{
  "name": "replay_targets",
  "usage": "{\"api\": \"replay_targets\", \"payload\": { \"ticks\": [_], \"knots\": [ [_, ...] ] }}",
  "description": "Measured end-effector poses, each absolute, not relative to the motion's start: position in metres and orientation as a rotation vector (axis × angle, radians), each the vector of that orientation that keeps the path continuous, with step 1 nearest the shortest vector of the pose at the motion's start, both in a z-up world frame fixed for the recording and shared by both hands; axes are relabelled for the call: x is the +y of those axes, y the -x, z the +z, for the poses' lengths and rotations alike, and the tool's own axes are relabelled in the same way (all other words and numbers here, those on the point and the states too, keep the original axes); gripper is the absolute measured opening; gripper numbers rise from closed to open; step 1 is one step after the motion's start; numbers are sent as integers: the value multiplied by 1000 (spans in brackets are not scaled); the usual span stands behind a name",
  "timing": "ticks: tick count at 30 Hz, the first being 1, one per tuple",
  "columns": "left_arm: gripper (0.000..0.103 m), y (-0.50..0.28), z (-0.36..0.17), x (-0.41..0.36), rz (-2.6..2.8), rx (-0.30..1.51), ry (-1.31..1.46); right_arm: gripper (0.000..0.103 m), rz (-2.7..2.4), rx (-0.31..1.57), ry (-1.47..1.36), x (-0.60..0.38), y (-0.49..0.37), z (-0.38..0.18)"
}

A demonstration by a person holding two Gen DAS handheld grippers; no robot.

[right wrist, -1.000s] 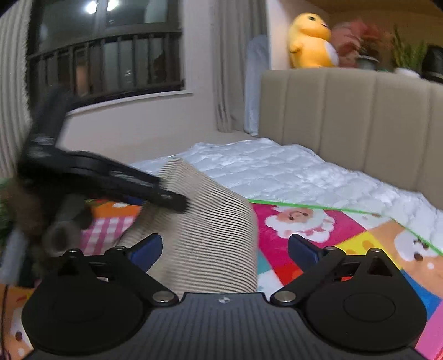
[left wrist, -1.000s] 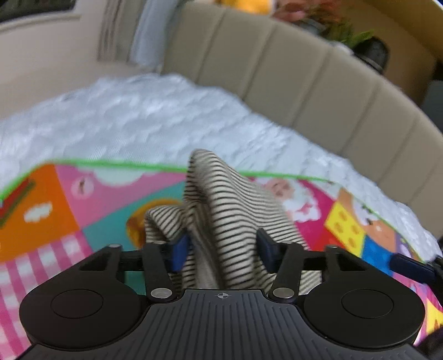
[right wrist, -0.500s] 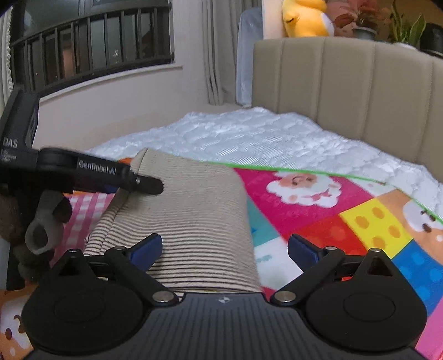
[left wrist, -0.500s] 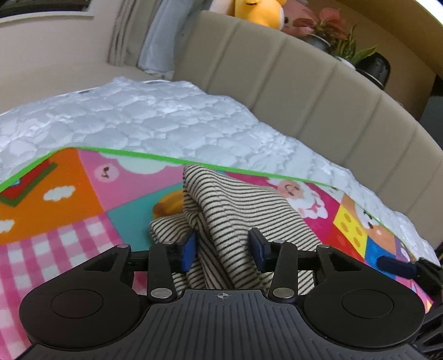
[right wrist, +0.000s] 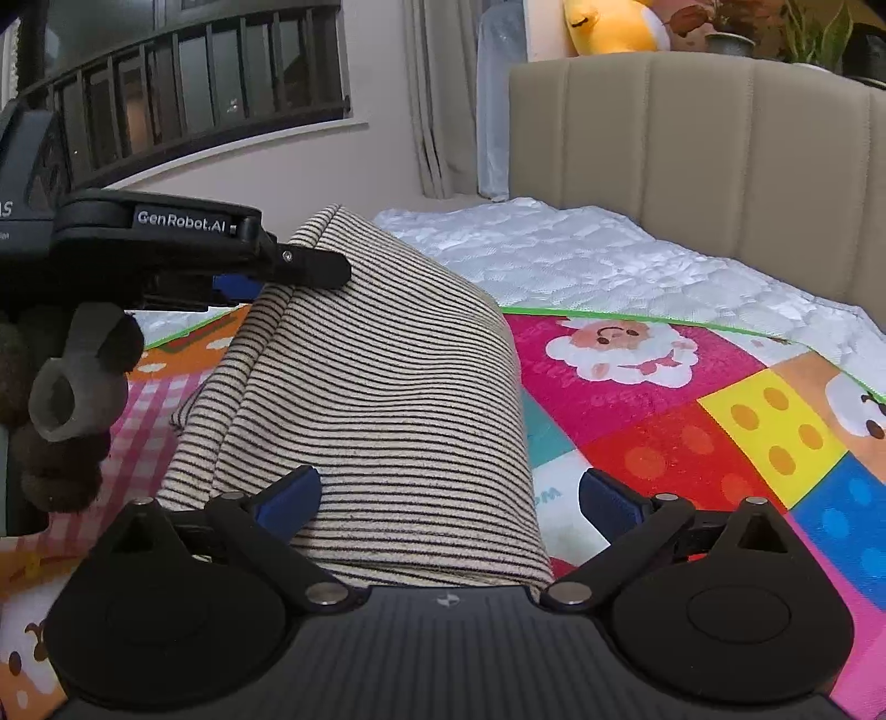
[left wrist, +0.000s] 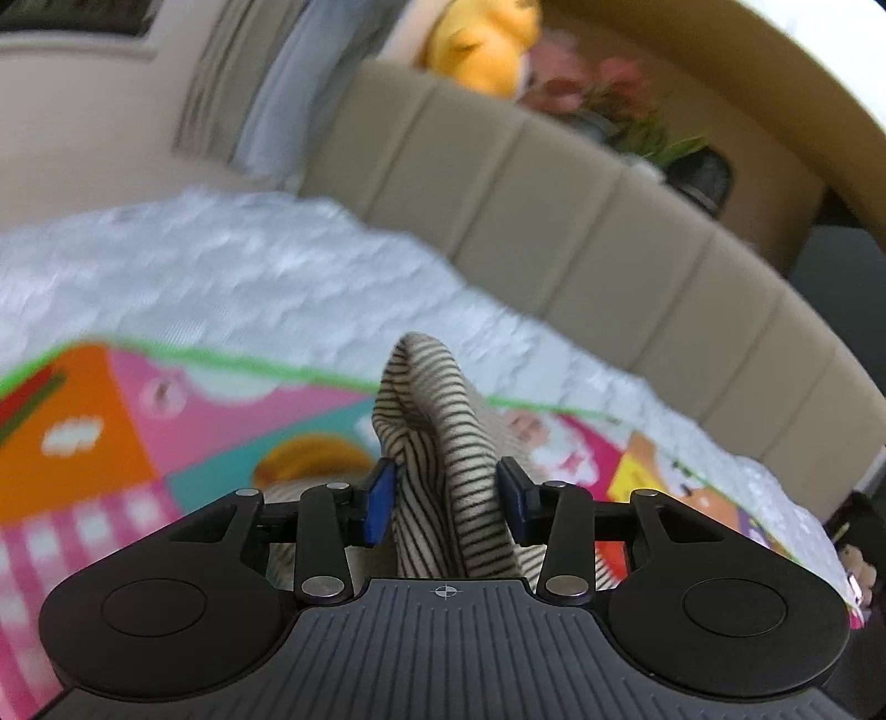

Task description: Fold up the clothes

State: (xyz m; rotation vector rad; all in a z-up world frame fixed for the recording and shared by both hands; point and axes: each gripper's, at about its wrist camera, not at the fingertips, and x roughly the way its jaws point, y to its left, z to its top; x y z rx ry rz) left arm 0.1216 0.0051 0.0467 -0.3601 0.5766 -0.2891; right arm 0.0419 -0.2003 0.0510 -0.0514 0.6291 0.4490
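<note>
A cream garment with thin black stripes (right wrist: 382, 399) lies partly folded on a colourful play mat (right wrist: 692, 421). My left gripper (left wrist: 446, 498) is shut on a bunched fold of the striped garment (left wrist: 443, 432) and lifts it off the mat. In the right wrist view the left gripper (right wrist: 288, 266) holds the garment's far left corner up, so the cloth slopes down toward me. My right gripper (right wrist: 451, 495) is open, its blue pads (right wrist: 293, 490) on either side of the garment's near edge, and it holds nothing.
The mat lies on a white quilted bed cover (right wrist: 581, 260). A beige padded headboard (right wrist: 720, 166) runs along the back and right. A yellow plush toy (right wrist: 609, 25) and potted plants (right wrist: 808, 33) sit on the ledge above it. A barred window (right wrist: 166, 94) is at the left.
My left gripper has raised its pinched fold again after lowering it half a second ago. The garment's far corner now stands higher. My right gripper stays open near the near edge.
</note>
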Motion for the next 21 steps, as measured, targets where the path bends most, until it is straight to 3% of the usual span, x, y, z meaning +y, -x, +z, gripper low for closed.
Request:
{"api": "replay_targets", "payload": {
  "ticks": [8, 21],
  "knots": [
    [45, -132, 33, 10, -242, 608, 336, 101, 454, 635, 75, -196, -41, 46],
    [45, -123, 53, 14, -197, 541, 335, 103, 456, 646, 66, -199, -42, 41]
  ]
}}
